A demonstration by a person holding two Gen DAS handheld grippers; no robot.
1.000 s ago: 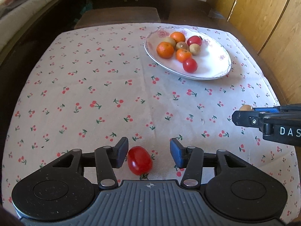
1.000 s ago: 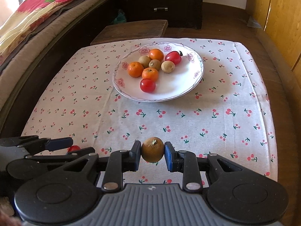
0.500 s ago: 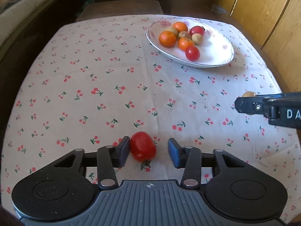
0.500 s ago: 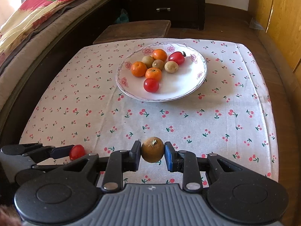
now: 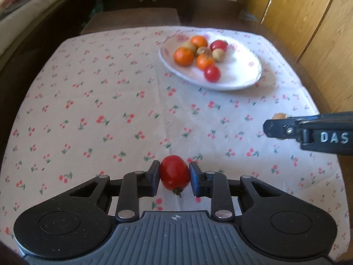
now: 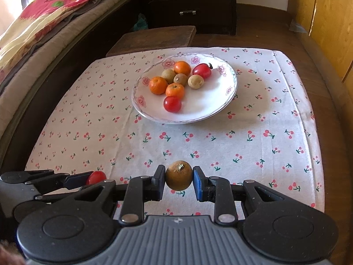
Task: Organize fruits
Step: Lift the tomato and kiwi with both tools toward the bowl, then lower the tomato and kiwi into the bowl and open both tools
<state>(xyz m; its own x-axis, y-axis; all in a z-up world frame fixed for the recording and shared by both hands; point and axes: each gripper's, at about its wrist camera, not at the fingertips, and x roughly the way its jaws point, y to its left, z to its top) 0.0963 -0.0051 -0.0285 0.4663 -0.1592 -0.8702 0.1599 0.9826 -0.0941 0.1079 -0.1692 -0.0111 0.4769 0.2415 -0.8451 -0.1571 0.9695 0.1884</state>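
Observation:
My left gripper (image 5: pixel 174 177) points down at the near edge of the cherry-print cloth, its jaws closing onto a red tomato (image 5: pixel 174 169); both pads touch its sides. The right gripper (image 6: pixel 178 177) is shut on a round brown fruit (image 6: pixel 178 173) just above the cloth. In the right wrist view the left gripper (image 6: pixel 72 179) and its tomato (image 6: pixel 96 176) show at lower left. The right gripper's finger (image 5: pixel 286 129) reaches in from the right of the left wrist view. A white floral plate (image 6: pixel 209 98) at the far side holds oranges, two tomatoes and small brown fruits.
The cloth (image 6: pixel 242 143) covers a low table. A bed with a flowered blanket (image 6: pixel 44 19) runs along the left. A dark dresser (image 6: pixel 192 6) and a wooden stool (image 6: pixel 154 37) stand beyond the table. Wooden doors (image 5: pixel 313 22) line the right.
The left jaws have closed from wide apart until both pads meet the tomato. The right gripper has kept still with the brown fruit in it.

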